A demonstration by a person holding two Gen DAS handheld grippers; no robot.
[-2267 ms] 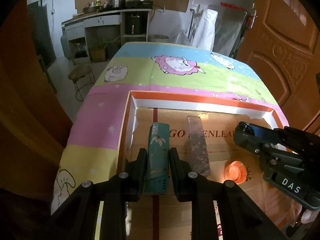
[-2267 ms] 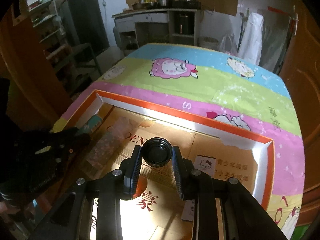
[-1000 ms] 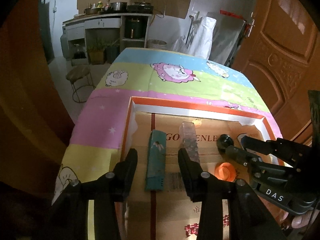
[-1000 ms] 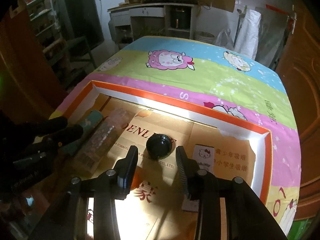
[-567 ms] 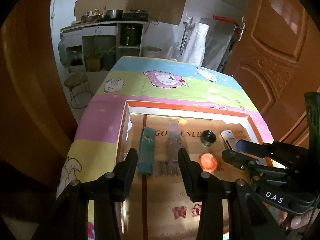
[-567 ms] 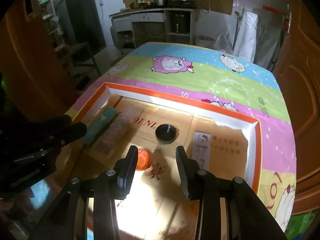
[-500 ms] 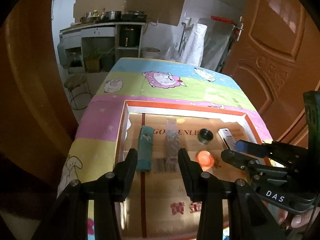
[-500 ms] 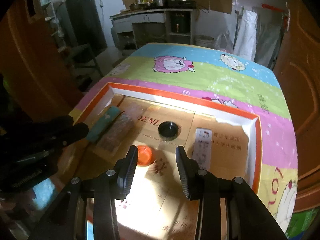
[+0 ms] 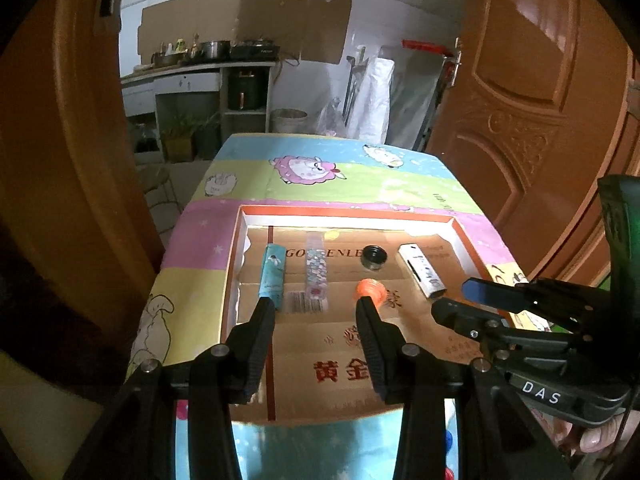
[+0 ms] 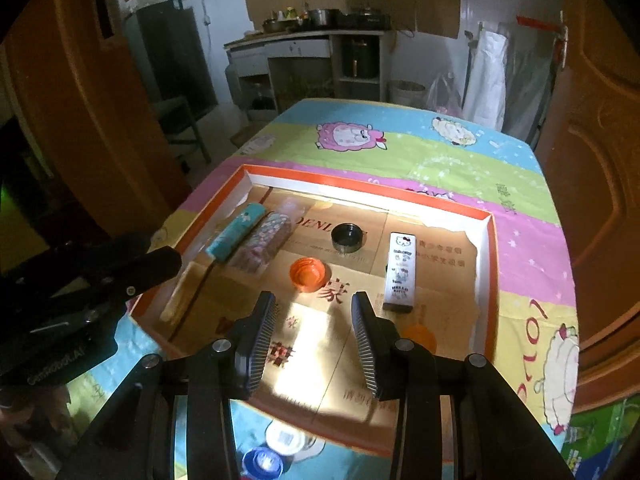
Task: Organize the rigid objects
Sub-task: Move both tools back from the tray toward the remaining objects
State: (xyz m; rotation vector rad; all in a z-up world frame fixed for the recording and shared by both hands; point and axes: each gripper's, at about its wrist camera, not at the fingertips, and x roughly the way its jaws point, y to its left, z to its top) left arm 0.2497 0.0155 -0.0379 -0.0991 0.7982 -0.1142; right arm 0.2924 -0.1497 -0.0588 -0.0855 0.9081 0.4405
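A shallow orange-rimmed cardboard tray point(image 9: 348, 216) point(image 10: 490, 256) lies on the table. In it lie a teal box point(image 9: 273, 270) point(image 10: 236, 236), a patterned clear box point(image 9: 316, 276) point(image 10: 262, 246), a black lid point(image 9: 373, 257) point(image 10: 348, 236), an orange lid point(image 9: 371, 290) point(image 10: 307, 274) and a white Hello Kitty box point(image 9: 422, 276) point(image 10: 401, 272). My left gripper point(image 9: 316, 308) is open and empty, above the tray's near part. My right gripper point(image 10: 313, 304) is open and empty, also raised above the tray; it shows in the left wrist view point(image 9: 472, 300).
The table carries a striped cartoon-sheep cloth point(image 10: 400, 140). A blue cap point(image 10: 260, 462) and a white lid point(image 10: 286, 438) lie on the cloth below the tray's near edge. An orange-brown door point(image 9: 532, 92) stands to the right; a stool point(image 9: 156, 184) stands left of the table.
Both grippers let go, the left of the teal box and the right of the black lid, opened, and pulled back and up from the tray.
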